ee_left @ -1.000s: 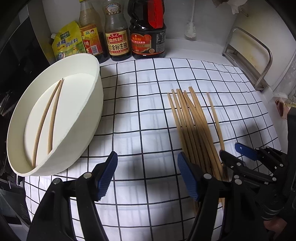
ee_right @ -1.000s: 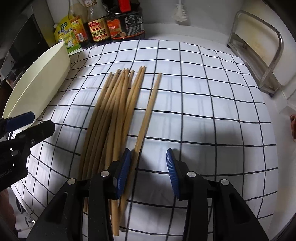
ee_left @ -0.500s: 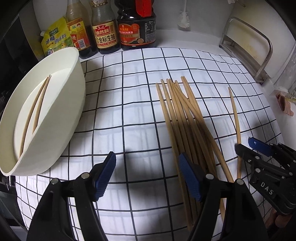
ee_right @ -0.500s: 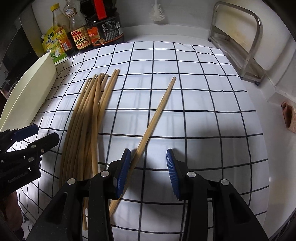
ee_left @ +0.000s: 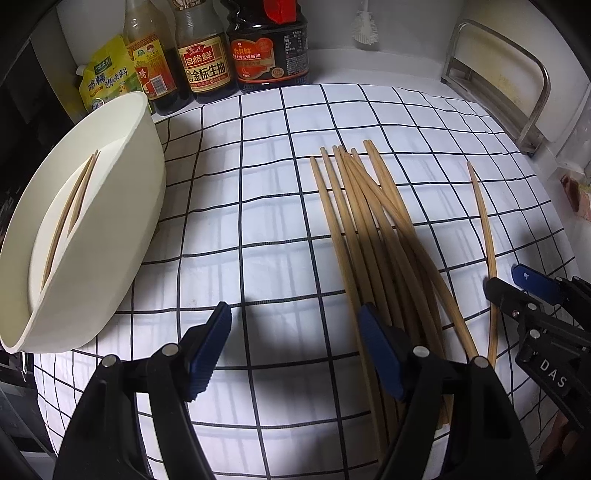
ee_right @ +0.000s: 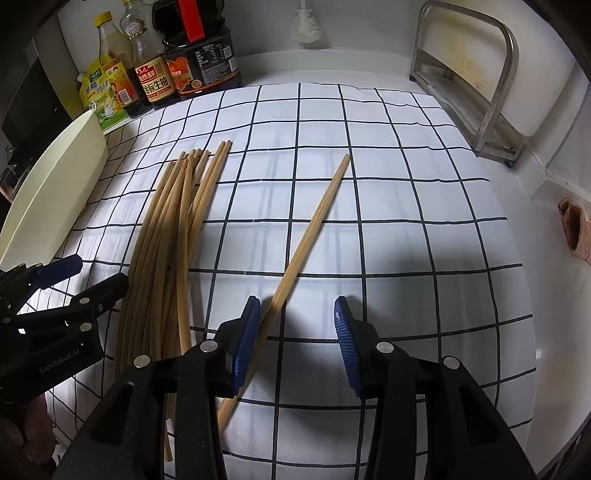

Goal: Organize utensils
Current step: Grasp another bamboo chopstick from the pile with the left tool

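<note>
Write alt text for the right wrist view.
The right gripper, jaws apart and nothing clamped, hovers over a single wooden chopstick lying diagonally on a black-grid white cloth, its left pad beside the stick. A bundle of chopsticks lies to the left, near a cream tub and the left gripper.

- We see a white cloth with a black grid (ee_left: pixel 266 206) spread over the counter.
- Along the back wall stand three sauce bottles (ee_left: pixel 207 55), close together.
- Just left of them sits a yellow seasoning pouch (ee_left: pixel 105 79).
- A metal rack (ee_right: pixel 476 85) stands at the right.
- A white brush (ee_right: pixel 304 26) hangs on the wall.
</note>
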{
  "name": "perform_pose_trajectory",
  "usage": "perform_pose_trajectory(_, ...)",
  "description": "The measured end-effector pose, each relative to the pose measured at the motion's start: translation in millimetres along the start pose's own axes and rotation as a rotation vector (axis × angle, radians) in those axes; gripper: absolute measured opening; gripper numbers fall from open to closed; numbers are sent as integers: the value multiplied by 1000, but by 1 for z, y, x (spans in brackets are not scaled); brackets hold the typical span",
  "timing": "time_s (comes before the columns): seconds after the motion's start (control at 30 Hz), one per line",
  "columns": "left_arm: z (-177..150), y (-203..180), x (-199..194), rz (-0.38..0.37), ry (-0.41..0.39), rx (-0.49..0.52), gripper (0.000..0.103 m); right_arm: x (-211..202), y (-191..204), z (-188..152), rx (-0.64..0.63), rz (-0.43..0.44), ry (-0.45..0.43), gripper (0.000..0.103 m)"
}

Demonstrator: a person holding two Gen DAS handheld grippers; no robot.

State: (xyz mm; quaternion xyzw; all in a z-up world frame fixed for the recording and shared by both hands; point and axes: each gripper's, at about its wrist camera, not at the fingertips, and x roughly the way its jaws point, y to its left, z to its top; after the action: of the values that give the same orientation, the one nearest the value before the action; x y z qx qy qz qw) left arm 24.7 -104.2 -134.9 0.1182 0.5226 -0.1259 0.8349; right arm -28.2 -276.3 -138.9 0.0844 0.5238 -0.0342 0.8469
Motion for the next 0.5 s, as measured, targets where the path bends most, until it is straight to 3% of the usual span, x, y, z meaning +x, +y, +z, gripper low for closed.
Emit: perform_pose_trajectory(0.5, -4, 0, 3, 19, 27, -6, 75, 1, 0, 0, 2, -5, -4, 43)
